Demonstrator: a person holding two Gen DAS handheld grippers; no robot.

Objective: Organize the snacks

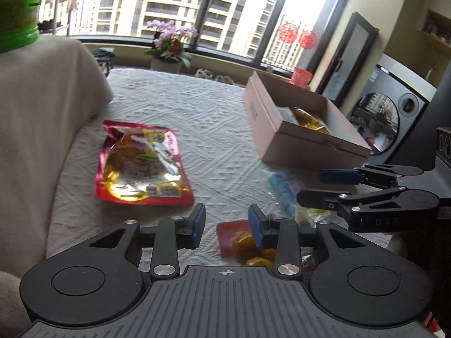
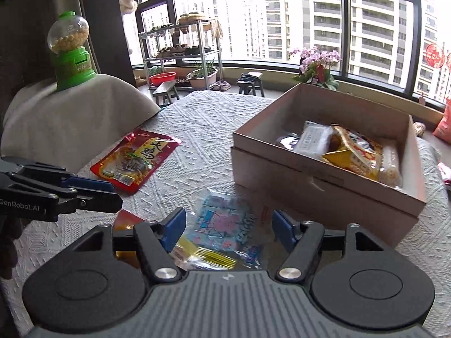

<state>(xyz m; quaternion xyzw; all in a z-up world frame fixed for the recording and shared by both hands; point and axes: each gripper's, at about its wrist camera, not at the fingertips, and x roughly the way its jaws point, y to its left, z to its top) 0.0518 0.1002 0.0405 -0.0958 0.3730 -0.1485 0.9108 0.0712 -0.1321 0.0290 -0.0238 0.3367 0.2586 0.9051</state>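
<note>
Snacks lie scattered on a white quilted table (image 2: 203, 129). Far left, a green gumball dispenser (image 2: 70, 53) stands upright on a beige draped cushion (image 2: 70, 121). Just right of the cushion, a red foil snack pouch (image 1: 141, 163) lies flat. Near centre, the left hand-held gripper (image 1: 227, 226) hangs above a small red packet of yellow pieces (image 1: 242, 242), its blue pads moderately apart and holding nothing. To its right, the right hand-held gripper (image 2: 228, 229) hangs with its pads wide apart, also holding nothing, over a clear bag of blue-and-pink wrapped sweets (image 2: 222, 225) resting on the table. Far right, an open cardboard box (image 2: 318, 191) sits on the table; inside it lie a yellow snack bag (image 2: 352, 152) and a pale wrapped packet (image 2: 313, 138), touching one another.
</note>
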